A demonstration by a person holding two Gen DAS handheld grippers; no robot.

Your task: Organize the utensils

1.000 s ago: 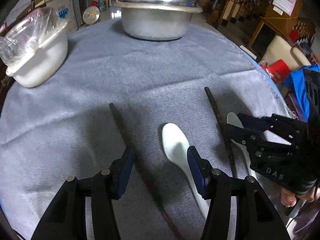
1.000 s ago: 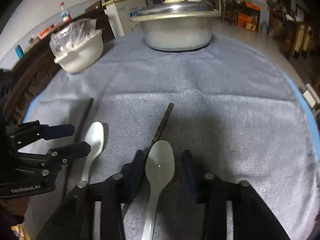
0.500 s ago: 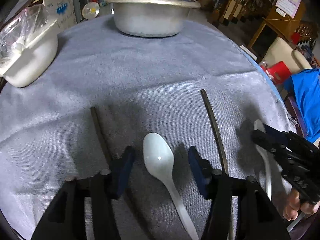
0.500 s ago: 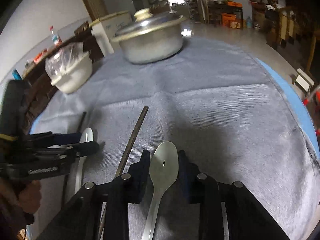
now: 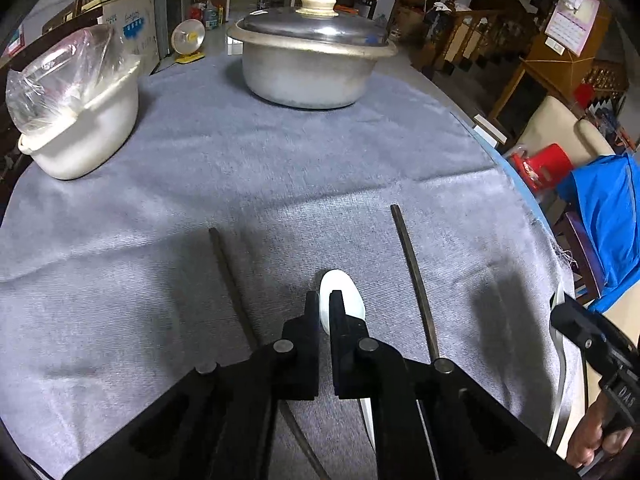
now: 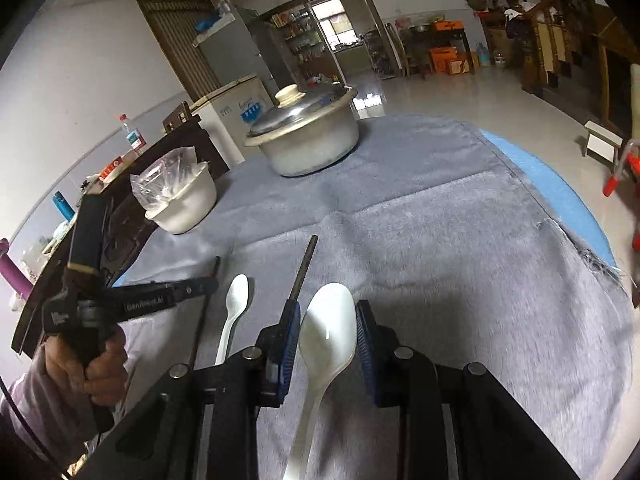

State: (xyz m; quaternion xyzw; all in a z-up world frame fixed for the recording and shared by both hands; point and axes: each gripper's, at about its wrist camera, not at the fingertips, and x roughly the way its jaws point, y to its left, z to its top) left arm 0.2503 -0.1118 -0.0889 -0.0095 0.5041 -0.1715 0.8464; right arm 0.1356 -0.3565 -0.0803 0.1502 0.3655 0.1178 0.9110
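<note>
My left gripper [image 5: 324, 300] is shut on the edge of a white spoon [image 5: 347, 300] that lies on the grey cloth. A dark chopstick [image 5: 228, 272] lies to its left and another dark chopstick [image 5: 414, 276] to its right. My right gripper [image 6: 326, 322] is shut on a second white spoon [image 6: 328, 332] and holds it tilted above the cloth. In the right wrist view the first spoon [image 6: 234, 310] lies on the cloth beside the left gripper [image 6: 214, 285], with a chopstick [image 6: 304, 266] beside it.
A lidded metal pot [image 5: 310, 64] stands at the back of the round table. A white bowl with a plastic bag [image 5: 76, 120] stands at the back left. The cloth's frayed right edge [image 5: 560, 248] is near the table rim.
My left gripper has closed on the white spoon. My right gripper has lifted and tilted with its spoon, away from the cloth.
</note>
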